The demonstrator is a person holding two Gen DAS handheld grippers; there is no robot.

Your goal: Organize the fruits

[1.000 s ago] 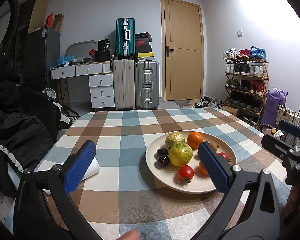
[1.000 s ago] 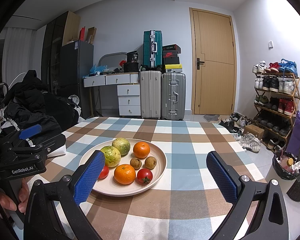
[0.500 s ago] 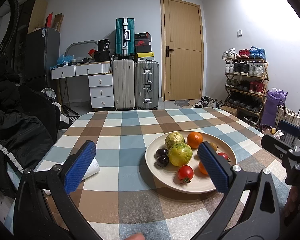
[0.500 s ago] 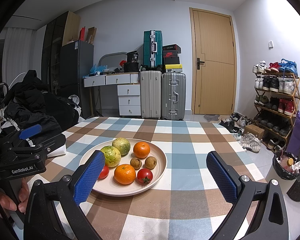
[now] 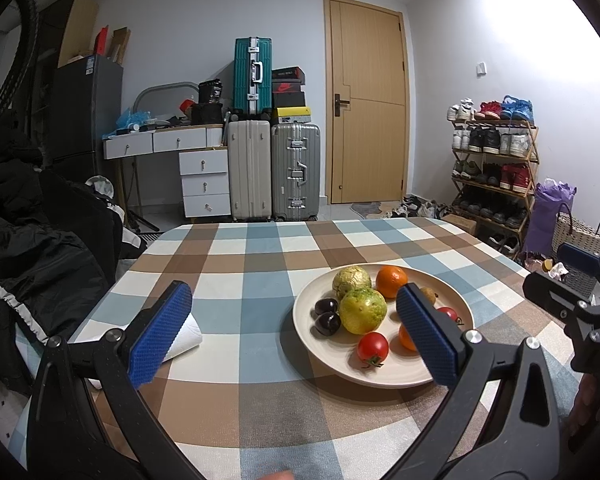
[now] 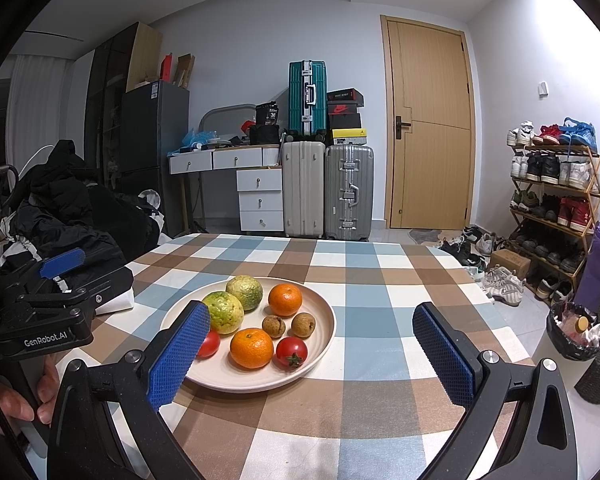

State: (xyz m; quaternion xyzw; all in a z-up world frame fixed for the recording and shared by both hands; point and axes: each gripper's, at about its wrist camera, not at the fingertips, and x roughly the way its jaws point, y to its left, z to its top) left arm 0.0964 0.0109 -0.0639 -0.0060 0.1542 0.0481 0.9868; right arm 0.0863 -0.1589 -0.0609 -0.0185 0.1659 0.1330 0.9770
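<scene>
A beige plate [image 6: 324,320] [image 5: 304,308] on the checked tablecloth holds two green citrus fruits [image 6: 224,312], two oranges [image 6: 252,348], two tomatoes [image 6: 292,351], two brown longans [image 6: 303,324] and two dark plums [image 5: 327,323]. My left gripper [image 5: 296,336] is open and empty, held above the table to the left of the plate. My right gripper [image 6: 312,356] is open and empty, held just in front of the plate's right side.
A folded white cloth [image 5: 182,338] lies on the table left of the plate. Black clothing [image 5: 32,264] is piled beyond the table's left edge. Suitcases [image 6: 326,192], a door and a shoe rack [image 6: 552,200] stand behind. A bin [image 6: 576,332] is on the floor at right.
</scene>
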